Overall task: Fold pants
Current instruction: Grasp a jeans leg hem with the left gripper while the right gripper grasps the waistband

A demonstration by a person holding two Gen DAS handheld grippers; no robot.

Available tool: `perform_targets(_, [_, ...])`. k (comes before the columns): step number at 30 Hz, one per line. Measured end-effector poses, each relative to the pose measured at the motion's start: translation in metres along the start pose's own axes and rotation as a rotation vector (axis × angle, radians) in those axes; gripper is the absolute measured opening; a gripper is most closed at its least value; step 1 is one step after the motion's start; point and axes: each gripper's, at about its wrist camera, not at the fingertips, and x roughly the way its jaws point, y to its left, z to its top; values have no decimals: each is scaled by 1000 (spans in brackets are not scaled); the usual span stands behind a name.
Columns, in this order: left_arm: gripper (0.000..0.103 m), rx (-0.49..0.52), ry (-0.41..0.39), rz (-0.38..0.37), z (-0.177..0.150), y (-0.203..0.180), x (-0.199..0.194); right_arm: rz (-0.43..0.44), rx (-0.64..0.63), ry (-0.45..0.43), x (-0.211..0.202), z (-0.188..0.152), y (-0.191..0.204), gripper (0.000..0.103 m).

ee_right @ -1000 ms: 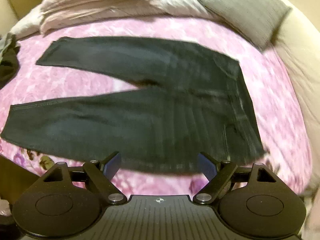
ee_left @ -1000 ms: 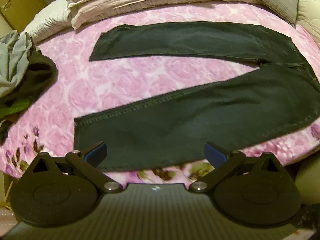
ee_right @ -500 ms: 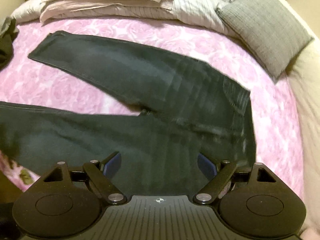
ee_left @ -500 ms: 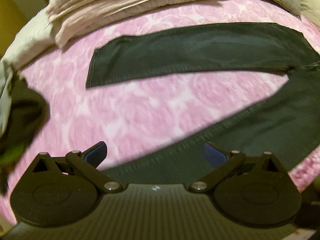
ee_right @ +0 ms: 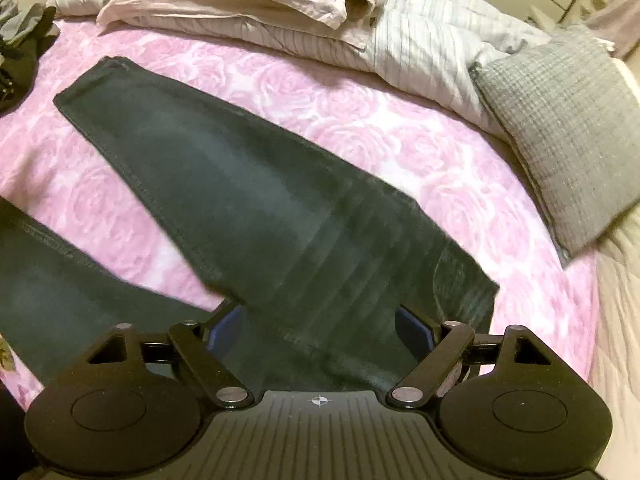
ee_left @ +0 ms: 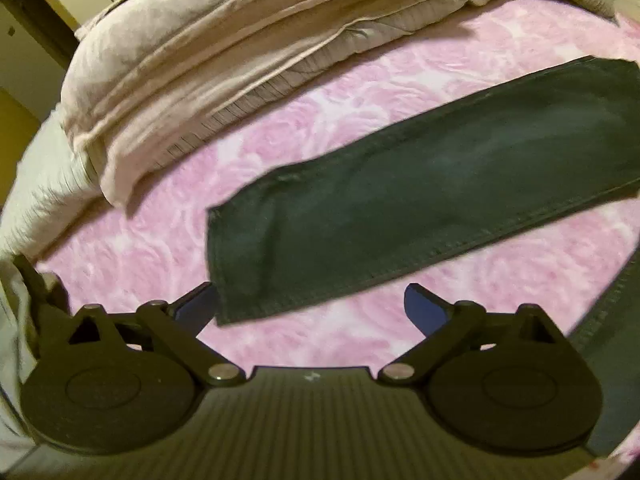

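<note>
Dark pants (ee_right: 256,200) lie flat on a pink rose-patterned bedspread (ee_right: 440,152), legs spread apart. In the left wrist view the far leg (ee_left: 420,200) runs from right to centre, its hem just above my left gripper (ee_left: 310,306). That gripper's jaws are closing but still wide, with only the hem corner near the left finger (ee_left: 196,308). In the right wrist view my right gripper (ee_right: 318,330) hovers open over the crotch and waist area. Its blue pads (ee_right: 414,330) press on nothing.
Folded pale bedding (ee_left: 240,40) is piled along the far side of the bed. A grey knitted pillow (ee_right: 560,132) lies at the right, and a heap of dark and grey clothes (ee_right: 20,40) at the far left. The near leg's edge (ee_left: 612,304) shows at lower right.
Both grippers have moved across the bed away from the near edge. The left one passed over the near leg to the far leg's hem. The right one now sits over the waist end.
</note>
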Motion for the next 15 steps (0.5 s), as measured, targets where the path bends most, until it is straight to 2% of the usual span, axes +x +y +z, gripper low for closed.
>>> perform_targets(6, [87, 78, 9, -6, 35, 20, 30, 59, -59, 14, 49, 33, -39, 79])
perform_targets(9, [77, 149, 31, -44, 48, 29, 64, 80, -79, 20, 80, 50, -50, 74])
perform_targets(12, [75, 224, 39, -79, 61, 41, 106, 73, -72, 32, 114, 63, -56, 68])
perform_targets(15, [67, 292, 61, -104, 75, 51, 149, 66, -58, 43, 143, 74, -61, 66])
